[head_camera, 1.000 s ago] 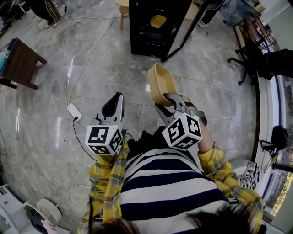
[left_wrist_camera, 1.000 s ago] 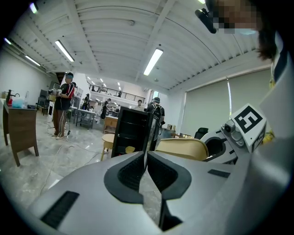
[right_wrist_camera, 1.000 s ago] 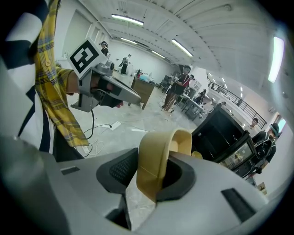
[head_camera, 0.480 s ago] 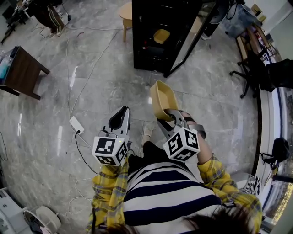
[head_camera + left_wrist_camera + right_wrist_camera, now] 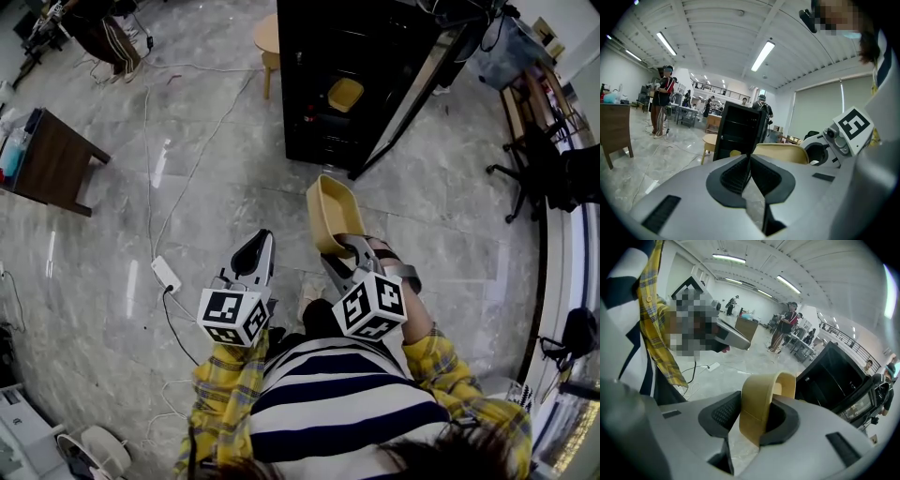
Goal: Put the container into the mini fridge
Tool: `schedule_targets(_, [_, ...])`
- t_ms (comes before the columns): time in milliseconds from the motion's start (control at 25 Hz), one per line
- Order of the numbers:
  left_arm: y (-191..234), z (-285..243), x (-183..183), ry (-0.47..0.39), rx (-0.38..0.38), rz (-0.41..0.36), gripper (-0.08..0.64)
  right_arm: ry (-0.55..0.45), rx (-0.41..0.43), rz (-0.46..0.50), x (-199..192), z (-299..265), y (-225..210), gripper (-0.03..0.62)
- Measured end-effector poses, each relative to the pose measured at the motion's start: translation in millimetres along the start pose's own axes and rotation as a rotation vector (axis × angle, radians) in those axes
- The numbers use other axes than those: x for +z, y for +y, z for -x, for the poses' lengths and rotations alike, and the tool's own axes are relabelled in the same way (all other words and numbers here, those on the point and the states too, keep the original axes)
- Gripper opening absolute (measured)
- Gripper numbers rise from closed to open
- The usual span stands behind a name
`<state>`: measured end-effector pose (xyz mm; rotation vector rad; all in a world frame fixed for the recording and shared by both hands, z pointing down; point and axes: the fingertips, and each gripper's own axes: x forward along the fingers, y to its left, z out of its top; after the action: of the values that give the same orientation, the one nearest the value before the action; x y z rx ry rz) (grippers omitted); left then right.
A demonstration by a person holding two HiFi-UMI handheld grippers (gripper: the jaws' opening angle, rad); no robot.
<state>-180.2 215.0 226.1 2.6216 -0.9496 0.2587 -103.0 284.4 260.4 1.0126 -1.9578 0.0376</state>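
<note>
Two jaw sets: right gripper (image 5: 757, 417) is clamped on one wall of the tan oval plastic container (image 5: 761, 390), held tilted in the air. Left gripper (image 5: 749, 164) has its jaws together, empty. Black mini fridge (image 5: 330, 127) is farther off, door open, well apart. Best: keep the clamp firm, level the container, aim at a free shelf.

- The container (image 5: 335, 214), clamped in the right gripper (image 5: 345, 246), has moved closer to the mini fridge (image 5: 347, 84). Its far rim is now near the foot of the open door (image 5: 405, 105).
- The left gripper (image 5: 255, 253) has advanced toward the mini fridge alongside it.
</note>
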Motion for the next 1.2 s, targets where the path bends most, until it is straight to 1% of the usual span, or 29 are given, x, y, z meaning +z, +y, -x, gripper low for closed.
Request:
schedule_targets(120, [7,-21,7,0.012,0.003,-0.004,0.034,0.005,0.016,-0.009,-4,-9,-17,0.126])
schedule_targets(320, [18,-52,24,0.025,-0.003,-0.038,0.034,0.007,0.02,-0.019,-6,-25,-47,0.126])
schedule_targets(480, [26,-77,35,0.026,-0.006,-0.055,0.034,0.003,0.02,-0.026,-7,-37,-67,0.127])
schedule_targets(600, [32,-94,45,0.018,-0.014,-0.072,0.034,0.009,0.016,-0.014,-4,-47,-84,0.126])
schedule_targets(800, [42,-113,44,0.038,-0.021,-0.062,0.034,0.035,0.026,-0.02,-8,-62,-101,0.126])
schedule_targets(1040, [68,-142,47,0.059,-0.063,-0.078,0.034,0.083,0.01,-0.039,-3,-92,-128,0.127])
schedule_targets(1200, [81,-166,46,0.079,-0.117,-0.078,0.034,0.122,-0.001,-0.061,0,-110,-145,0.127])
